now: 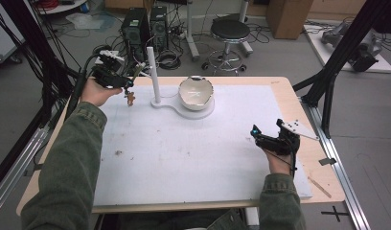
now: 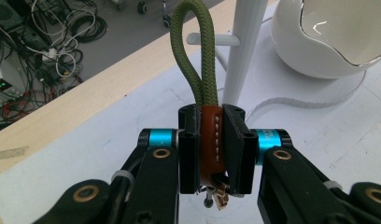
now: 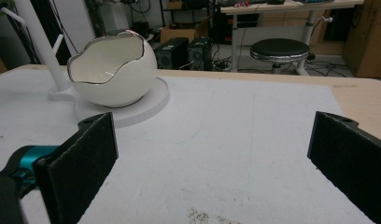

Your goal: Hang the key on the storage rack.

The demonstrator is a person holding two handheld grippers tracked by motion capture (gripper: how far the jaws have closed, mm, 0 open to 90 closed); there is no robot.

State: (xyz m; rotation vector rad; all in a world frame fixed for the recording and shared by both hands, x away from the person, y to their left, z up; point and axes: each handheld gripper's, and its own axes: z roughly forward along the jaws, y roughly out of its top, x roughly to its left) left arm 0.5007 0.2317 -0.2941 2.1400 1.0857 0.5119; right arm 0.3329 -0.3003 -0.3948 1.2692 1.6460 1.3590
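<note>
My left gripper (image 2: 211, 144) is shut on a keychain: a brown leather tab (image 2: 211, 140) with an olive-green cord loop (image 2: 191, 51) sticking out past the jaws. In the high view the left gripper (image 1: 128, 82) is held above the table's far left, and the keychain (image 1: 131, 98) dangles beside a white stand with a peg (image 1: 153, 72). The peg (image 2: 212, 39) lies just beyond the loop. A white eggshell-shaped bowl (image 1: 196, 92) sits on the stand's round base. My right gripper (image 1: 257, 134) rests open at the right of the table (image 3: 212, 154), nothing between its pads.
A white mat (image 1: 184, 153) covers the wooden table (image 1: 323, 167). Beyond the far edge stand computer towers (image 1: 143, 28), cables and a black stool (image 1: 229, 33). Black frame posts (image 1: 337, 62) flank the table on the right.
</note>
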